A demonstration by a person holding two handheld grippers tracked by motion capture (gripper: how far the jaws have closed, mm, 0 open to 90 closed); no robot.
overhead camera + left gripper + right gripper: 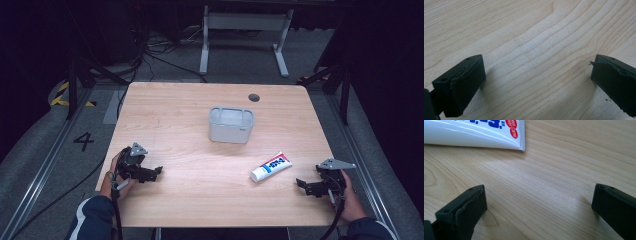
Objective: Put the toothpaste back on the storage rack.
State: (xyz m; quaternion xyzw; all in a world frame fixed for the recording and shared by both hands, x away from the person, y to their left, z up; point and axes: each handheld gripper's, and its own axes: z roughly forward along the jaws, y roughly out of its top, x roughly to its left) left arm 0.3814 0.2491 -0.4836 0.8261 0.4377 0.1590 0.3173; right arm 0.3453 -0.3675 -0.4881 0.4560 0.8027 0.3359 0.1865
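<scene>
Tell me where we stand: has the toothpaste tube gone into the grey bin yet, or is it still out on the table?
Nothing looks done yet. The toothpaste tube lies flat on the table, apart from the grey bin, whose inside looks empty. Nothing is in hand: the right gripper sits open near the tube, the left gripper open over bare wood. If the bin is the goal, grasping, carrying and dropping all remain.

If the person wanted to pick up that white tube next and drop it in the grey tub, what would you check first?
1. Right hand-held gripper open: ok, jaws wide apart.
2. Left hand-held gripper open and empty: ok.
3. White toothpaste tube with blue lettering free to grasp: ok, lying flat, nothing on it.
4. Tube near the right gripper: ok, it lies just ahead of the jaws.
5. Grey rectangular plastic tub upright with top open: ok.
6. Tub empty: cannot tell.
</scene>
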